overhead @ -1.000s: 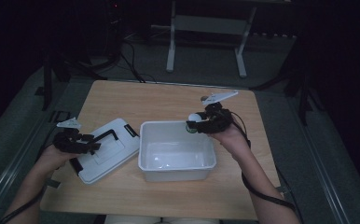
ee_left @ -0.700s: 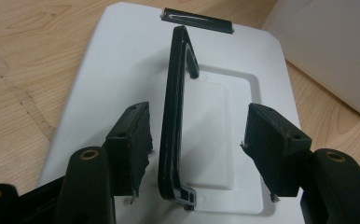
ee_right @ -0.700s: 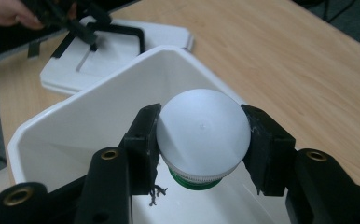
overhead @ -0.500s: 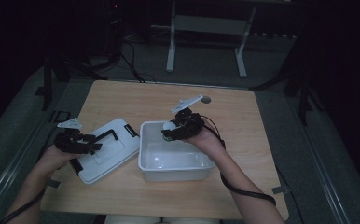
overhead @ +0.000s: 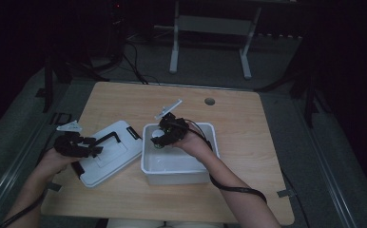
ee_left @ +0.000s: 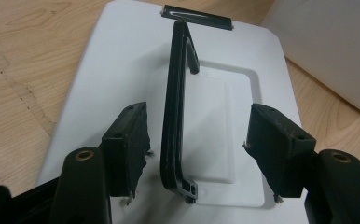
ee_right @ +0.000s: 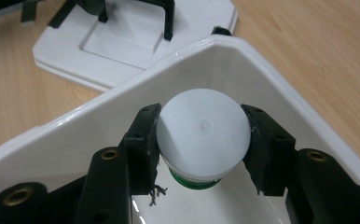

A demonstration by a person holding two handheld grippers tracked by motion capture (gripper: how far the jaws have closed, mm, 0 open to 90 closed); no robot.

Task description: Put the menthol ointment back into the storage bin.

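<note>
Right tool (ee_right: 201,154) grips white-capped green bottle (ee_right: 202,135) inside white bin (overhead: 205,167); left tool (ee_left: 194,140) open, jaws astride black lid handle (ee_left: 173,116)

bottle (ee_right: 202,135): body hidden under its white cap | bin (ee_right: 262,74): floor cut off

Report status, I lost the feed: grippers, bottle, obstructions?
Right gripper shut on white-capped bottle, over bin. Left gripper open astride lid handle. Nothing obstructing.
</note>
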